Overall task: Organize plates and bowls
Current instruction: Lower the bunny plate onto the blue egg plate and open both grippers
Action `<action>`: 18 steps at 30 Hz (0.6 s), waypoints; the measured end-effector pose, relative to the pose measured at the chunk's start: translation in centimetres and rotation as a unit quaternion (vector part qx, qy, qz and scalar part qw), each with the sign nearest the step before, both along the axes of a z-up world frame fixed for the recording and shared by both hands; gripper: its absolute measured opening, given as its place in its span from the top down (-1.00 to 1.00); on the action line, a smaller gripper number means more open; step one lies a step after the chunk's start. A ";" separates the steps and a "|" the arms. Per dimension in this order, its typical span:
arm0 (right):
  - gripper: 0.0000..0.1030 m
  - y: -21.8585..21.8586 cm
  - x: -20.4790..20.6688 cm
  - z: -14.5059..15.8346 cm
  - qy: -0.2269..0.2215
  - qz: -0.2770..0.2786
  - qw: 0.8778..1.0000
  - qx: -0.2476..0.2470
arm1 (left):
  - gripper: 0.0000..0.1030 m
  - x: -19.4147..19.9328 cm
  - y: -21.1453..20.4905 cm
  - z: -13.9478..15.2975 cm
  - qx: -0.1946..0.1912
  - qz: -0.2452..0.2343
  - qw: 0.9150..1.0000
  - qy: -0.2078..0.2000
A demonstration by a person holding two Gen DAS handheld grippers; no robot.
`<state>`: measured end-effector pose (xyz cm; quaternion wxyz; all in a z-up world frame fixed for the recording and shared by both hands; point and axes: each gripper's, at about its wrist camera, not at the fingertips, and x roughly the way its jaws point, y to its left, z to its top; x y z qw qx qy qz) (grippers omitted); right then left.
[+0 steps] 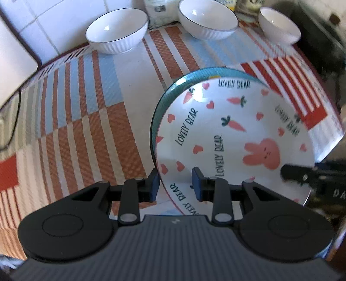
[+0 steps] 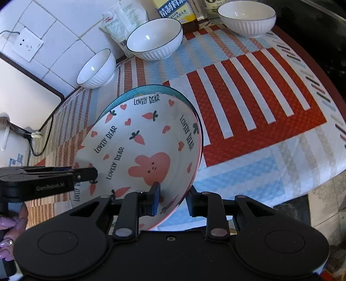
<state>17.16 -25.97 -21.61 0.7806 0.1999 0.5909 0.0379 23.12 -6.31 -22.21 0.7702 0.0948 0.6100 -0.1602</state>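
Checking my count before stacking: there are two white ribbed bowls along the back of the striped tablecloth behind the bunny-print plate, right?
Not quite: three white ribbed bowls stand behind the bunny-print plate on the striped tablecloth. The left wrist view shows all three.

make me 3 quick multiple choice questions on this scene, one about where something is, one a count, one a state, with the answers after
1. Where do the white bowls stand?
A. along the far edge of the mat, by the tiled wall
B. stacked inside the bunny plate
C. on the floor

2. How many white bowls are in view?
A. one
B. three
C. five

3. How is the bunny plate sitting?
A. flat on the mat
B. tilted up, its rim between the fingers of both grippers
C. upside down

Answers:
1. A: the white bowls line the back of the striped mat.
2. B: three show in each view.
3. B: the bunny plate leans, with the left gripper and the right gripper each straddling its rim.
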 end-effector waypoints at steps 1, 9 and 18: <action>0.38 0.2 0.1 0.1 -0.003 0.008 1.000 -0.010 | 0.41 0.0 -0.2 0.0 0.005 -0.003 1.000 -0.001; 0.35 0.5 0.4 -0.1 -0.024 0.029 0.997 -0.060 | 0.41 0.1 -0.6 0.0 0.020 -0.012 1.000 -0.001; 0.06 2.9 0.2 -0.8 -0.049 0.092 0.985 -0.135 | 0.41 0.2 0.1 0.1 0.012 0.004 1.000 -0.013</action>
